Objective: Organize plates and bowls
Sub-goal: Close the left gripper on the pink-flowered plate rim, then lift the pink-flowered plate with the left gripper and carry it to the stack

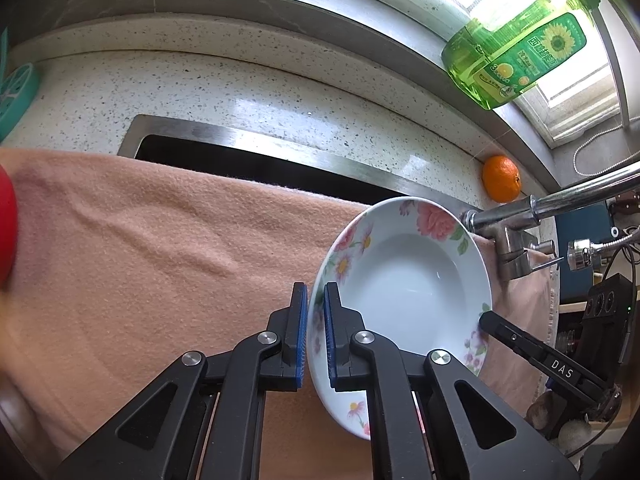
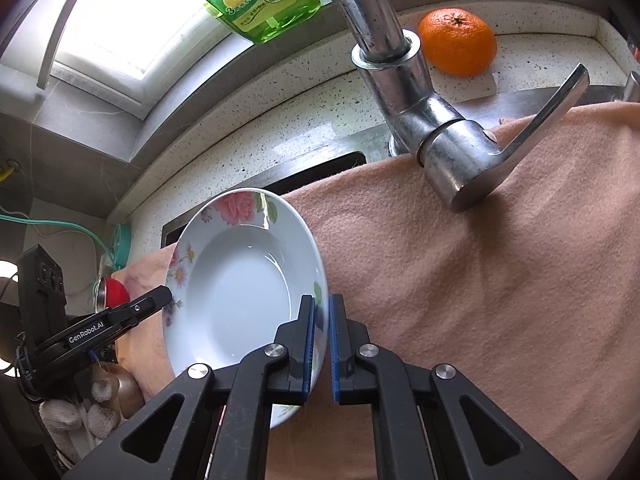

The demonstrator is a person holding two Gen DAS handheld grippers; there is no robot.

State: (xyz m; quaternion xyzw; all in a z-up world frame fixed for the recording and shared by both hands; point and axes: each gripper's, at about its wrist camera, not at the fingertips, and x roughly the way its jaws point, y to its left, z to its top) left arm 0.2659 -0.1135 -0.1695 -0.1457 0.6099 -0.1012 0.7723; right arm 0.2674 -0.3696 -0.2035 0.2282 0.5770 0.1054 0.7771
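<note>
A white deep plate with pink flower prints [image 1: 416,276] hangs tilted above a peach towel [image 1: 160,248], held by both grippers at opposite rims. My left gripper [image 1: 317,300] is shut on the plate's left rim, blue pads on either side of it. The right gripper's black finger [image 1: 520,340] touches the opposite rim in that view. In the right wrist view the same plate [image 2: 240,284] has its right rim pinched between the blue pads of my right gripper [image 2: 322,312], shut on it. The left gripper [image 2: 140,308] reaches the plate's left rim there.
The towel [image 2: 480,280] covers most of a steel sink [image 1: 256,144]. A chrome faucet [image 2: 432,120] stands close behind the plate. An orange [image 2: 458,40] and a green detergent bottle [image 1: 520,48] sit at the back. A red bowl [image 2: 116,292] lies at the left.
</note>
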